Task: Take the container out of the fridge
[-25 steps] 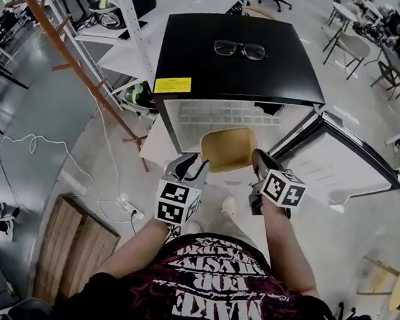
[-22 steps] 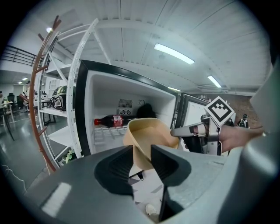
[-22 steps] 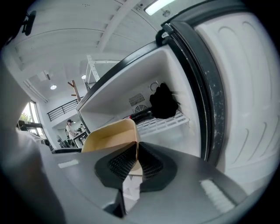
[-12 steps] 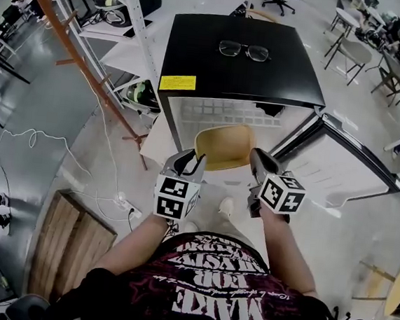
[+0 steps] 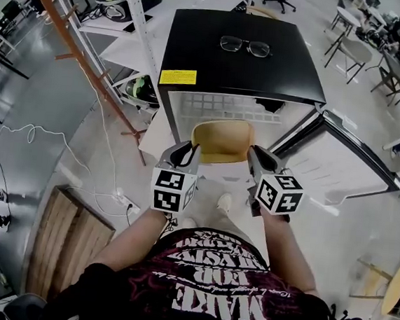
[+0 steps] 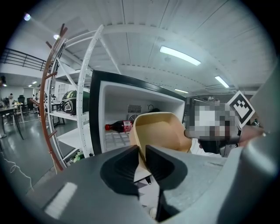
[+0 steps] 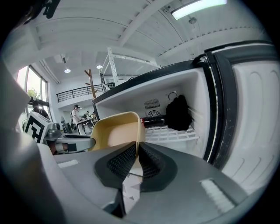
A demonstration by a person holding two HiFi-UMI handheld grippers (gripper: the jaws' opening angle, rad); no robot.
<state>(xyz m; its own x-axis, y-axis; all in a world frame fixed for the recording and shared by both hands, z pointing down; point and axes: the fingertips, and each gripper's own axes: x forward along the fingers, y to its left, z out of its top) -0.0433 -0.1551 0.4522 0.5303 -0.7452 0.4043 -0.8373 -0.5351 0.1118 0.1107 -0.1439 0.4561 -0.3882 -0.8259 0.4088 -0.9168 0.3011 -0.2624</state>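
Note:
A tan rectangular container [image 5: 222, 141] hangs in the air just in front of the open black fridge [image 5: 238, 61]. My left gripper [image 5: 189, 150] is shut on its left rim, and my right gripper [image 5: 255, 154] is shut on its right rim. In the left gripper view the container [image 6: 158, 131] rises between the dark fingers, empty inside. The right gripper view shows the container [image 7: 117, 130] with its wall pinched at my gripper [image 7: 137, 153]. The fridge door [image 5: 340, 162] stands swung open to the right.
Glasses [image 5: 245, 46] lie on the fridge top. Inside, a cola bottle [image 6: 118, 127] and a black object [image 7: 178, 113] rest on the wire shelf [image 7: 170, 134]. A metal rack [image 5: 122, 15] stands left of the fridge. A wooden pallet [image 5: 65, 241] lies on the floor at left.
Both grippers have risen slightly with the container held between them. The container sits a little higher and closer to the fridge mouth in the head view.

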